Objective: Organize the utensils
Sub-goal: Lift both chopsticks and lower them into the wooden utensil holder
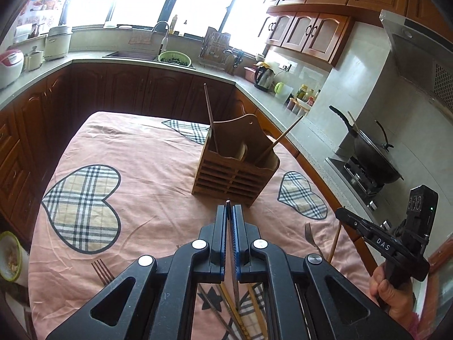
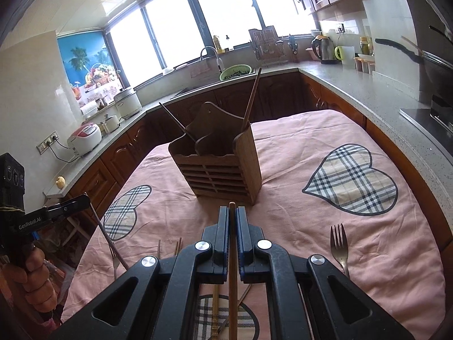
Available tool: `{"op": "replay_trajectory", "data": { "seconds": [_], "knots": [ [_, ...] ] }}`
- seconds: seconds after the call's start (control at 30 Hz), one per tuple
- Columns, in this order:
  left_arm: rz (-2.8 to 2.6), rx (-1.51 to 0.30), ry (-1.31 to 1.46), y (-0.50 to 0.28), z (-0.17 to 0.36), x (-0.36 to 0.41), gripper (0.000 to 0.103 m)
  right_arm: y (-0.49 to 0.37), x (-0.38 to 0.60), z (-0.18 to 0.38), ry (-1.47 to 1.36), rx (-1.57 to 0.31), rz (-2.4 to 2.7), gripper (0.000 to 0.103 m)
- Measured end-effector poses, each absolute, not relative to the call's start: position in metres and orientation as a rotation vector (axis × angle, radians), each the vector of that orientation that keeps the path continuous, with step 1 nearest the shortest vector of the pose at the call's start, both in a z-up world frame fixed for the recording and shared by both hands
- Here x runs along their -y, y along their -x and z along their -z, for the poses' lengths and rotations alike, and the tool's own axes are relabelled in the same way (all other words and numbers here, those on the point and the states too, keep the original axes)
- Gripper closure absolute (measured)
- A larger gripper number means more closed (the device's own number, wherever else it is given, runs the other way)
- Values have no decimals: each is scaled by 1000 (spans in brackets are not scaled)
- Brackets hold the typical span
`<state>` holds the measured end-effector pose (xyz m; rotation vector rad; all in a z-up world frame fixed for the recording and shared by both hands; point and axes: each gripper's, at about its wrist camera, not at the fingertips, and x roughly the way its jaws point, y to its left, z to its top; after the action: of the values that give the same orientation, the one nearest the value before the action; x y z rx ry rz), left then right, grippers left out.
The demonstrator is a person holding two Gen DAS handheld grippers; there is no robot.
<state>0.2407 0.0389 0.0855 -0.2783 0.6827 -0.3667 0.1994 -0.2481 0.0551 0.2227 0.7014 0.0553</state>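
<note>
Left gripper (image 1: 230, 212) clamps a thin dark utensil handle (image 1: 228, 204), seemingly a chopstick; right gripper (image 2: 232, 212) clamps a brown wooden chopstick (image 2: 232, 257). Slatted wooden utensil holder (image 1: 236, 170) stands ahead on the pink cloth (image 1: 147, 153). Risk: long sticks pivoting, missing the compartments.

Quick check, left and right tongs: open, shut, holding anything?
Left tongs: shut on a dark chopstick, above the pink cloth.
Right tongs: shut on a light wooden chopstick, facing the wooden holder.
</note>
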Motion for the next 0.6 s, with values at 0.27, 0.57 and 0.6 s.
{"op": "replay_trajectory", "data": {
  "seconds": [0.27, 0.57, 0.6],
  "knots": [
    [370, -622, 271, -219, -101, -47, 101, -191, 241, -81, -214, -627, -65, 99],
    [360, -590, 272, -213, -108, -53, 101, -194, 241, -104, -214, -549, -63, 99],
    [359, -588, 270, -213, -109, -53, 101, -195, 241, -105, -215, -545, -63, 99]
  ]
}}
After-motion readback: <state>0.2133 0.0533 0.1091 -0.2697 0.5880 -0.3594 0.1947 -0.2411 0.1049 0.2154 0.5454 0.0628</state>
